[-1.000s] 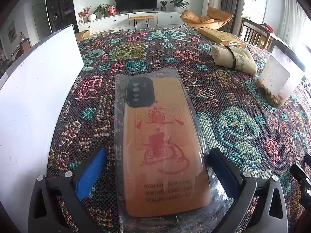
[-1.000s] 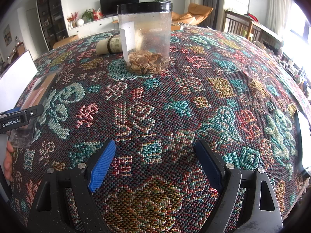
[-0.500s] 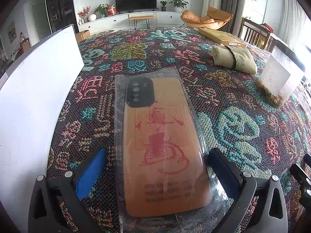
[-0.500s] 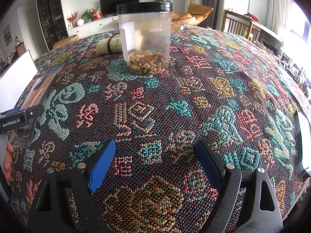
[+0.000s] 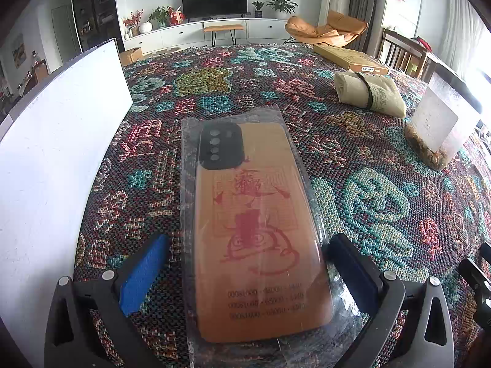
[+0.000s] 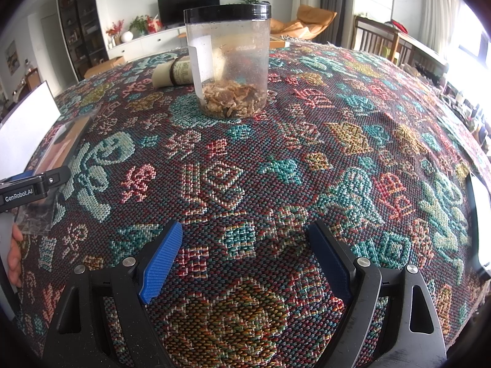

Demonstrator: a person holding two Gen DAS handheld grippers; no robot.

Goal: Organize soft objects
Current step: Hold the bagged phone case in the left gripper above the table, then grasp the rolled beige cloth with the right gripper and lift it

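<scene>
Orange case: phone case (image 5: 257,230) in clear plastic sleeve, flat on the woven desk (image 5: 383,190) cloth, between the left tool (image 5: 248,263) pads
Progress: nothing sorted yet, judging by this
Left tool: wide, not pinching
Right tool (image 6: 245,257): wide, empty, tilted down above cloth

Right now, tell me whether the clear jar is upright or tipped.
Upright. The clear jar stands on its base on the patterned cloth, black lid on top, brown bits settled at the bottom.
</scene>
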